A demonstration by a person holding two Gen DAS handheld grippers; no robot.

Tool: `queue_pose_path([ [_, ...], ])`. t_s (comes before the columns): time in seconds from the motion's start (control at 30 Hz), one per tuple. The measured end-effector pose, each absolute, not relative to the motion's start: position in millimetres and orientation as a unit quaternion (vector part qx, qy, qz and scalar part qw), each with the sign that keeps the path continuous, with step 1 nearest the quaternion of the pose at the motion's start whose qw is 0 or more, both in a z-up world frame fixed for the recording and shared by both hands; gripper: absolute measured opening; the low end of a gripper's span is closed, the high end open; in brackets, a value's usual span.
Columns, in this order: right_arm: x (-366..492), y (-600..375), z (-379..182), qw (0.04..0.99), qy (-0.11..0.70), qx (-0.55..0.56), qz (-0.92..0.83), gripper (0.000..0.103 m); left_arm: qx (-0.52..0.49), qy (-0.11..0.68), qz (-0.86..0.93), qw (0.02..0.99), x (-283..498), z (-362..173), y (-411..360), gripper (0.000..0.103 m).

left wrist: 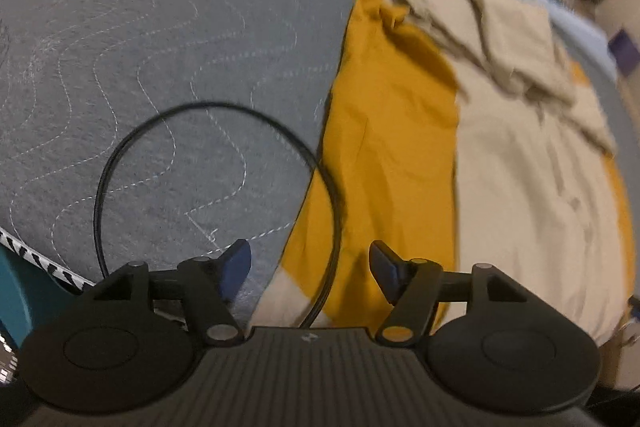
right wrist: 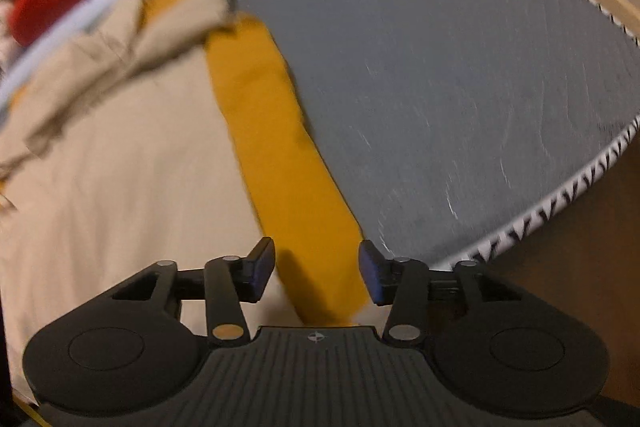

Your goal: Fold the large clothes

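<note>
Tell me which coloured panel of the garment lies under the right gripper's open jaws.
The mustard-yellow strip beside the grey mat, not the cream panel, lies under the right gripper.

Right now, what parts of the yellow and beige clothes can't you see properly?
- Garment, near hem: hidden in the left wrist view behind the left hand-held gripper.
- Right side: cut off by the left wrist view's edge.
- Far end, crumpled beige part: blurred in the right wrist view, so collar or sleeve cannot be told.
- Underside: hidden against the grey mat in both views.
- Near edge: covered by the right hand-held gripper.
</note>
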State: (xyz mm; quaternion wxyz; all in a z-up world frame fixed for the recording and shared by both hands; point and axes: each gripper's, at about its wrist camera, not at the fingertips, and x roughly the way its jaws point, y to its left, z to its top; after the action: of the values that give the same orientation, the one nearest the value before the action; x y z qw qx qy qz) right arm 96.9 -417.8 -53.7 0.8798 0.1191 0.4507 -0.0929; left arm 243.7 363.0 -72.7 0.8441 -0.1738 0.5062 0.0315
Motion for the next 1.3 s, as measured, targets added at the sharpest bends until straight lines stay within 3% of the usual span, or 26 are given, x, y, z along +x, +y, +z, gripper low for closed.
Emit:
queue_pose_path([
  [0.13,100,-420,-65,0.875,0.462,0.104,-0.105,0.054,-0.135,0.52,0.03,0.843,243,-78,359,0.071],
  [0.23,101,-417,-64,0.875,0.461,0.103,-0.108,0.055,-0.159,0.475,0.073,0.863,230,-53,377,0.068],
  [0.3,103,-418,-66,0.874,0.461,0.106,-0.112,0.055,-0.179,0.407,0.082,0.892,213,-17,390,0.068],
  [0.43,102,-417,-62,0.875,0.458,0.102,-0.118,0.055,-0.096,0.28,0.055,0.954,162,77,384,0.068],
  [0.57,106,-409,-62,0.881,0.452,0.076,-0.114,0.054,-0.178,0.178,-0.028,0.968,86,170,380,0.069],
  [0.7,105,-410,-61,0.88,0.452,0.081,-0.117,0.054,-0.227,0.122,-0.057,0.965,47,209,355,0.07],
  [0.83,104,-410,-59,0.879,0.451,0.091,-0.124,0.051,-0.253,0.168,-0.045,0.952,77,166,338,0.07],
  [1.07,107,-408,-60,0.882,0.449,0.074,-0.12,0.05,-0.147,0.374,0.053,0.914,194,-9,321,0.069],
  [1.17,104,-406,-61,0.886,0.448,0.05,-0.11,0.046,-0.126,0.436,0.084,0.887,215,-61,328,0.069],
  [1.27,103,-404,-61,0.889,0.446,0.031,-0.103,0.035,-0.149,0.46,0.092,0.87,217,-86,341,0.071],
  [1.3,103,-403,-61,0.889,0.445,0.028,-0.104,0.026,-0.139,0.462,0.091,0.871,216,-86,337,0.066],
])
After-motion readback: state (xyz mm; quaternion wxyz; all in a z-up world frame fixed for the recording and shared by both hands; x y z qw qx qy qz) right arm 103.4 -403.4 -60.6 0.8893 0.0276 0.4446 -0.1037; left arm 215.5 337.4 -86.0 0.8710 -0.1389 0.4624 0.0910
